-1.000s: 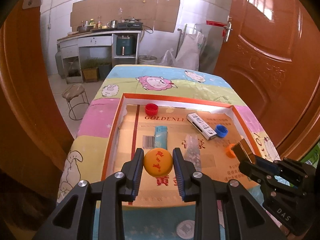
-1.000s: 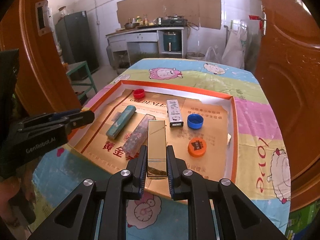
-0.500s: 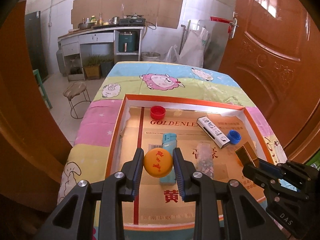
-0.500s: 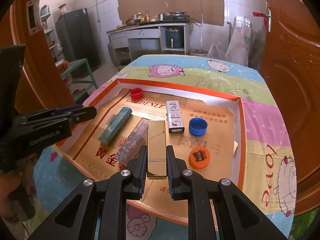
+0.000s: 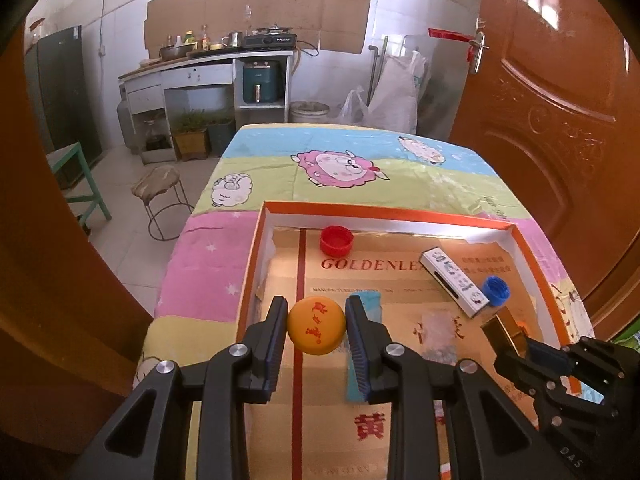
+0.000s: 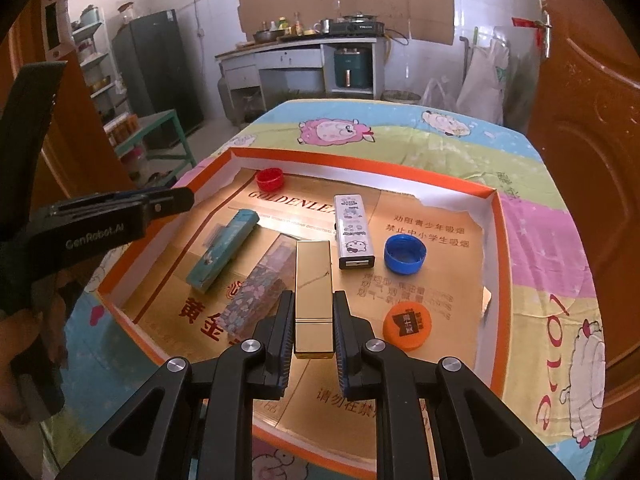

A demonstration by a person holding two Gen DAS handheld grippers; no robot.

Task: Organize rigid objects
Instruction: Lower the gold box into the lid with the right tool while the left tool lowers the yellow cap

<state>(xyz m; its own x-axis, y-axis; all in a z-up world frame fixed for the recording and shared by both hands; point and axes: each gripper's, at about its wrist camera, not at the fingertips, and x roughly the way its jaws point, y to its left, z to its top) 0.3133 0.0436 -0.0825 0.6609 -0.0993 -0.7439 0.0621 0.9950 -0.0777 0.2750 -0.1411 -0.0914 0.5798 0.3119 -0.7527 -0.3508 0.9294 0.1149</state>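
Shiny gold bar (image 6: 313, 288), orange cap (image 5: 316, 330).

Glossy metallic gold case (image 6: 313, 280); matt cardboard tray (image 6: 496, 240).

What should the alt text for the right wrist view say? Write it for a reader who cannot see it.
The right claw grips a gold rectangular case above a shallow orange-rimmed box on a cartoon-sheep tablecloth. Lying in the box are red, blue and orange bottle caps, a teal case, a floral case and a white cartoon-printed case. The left claw enters from the left.
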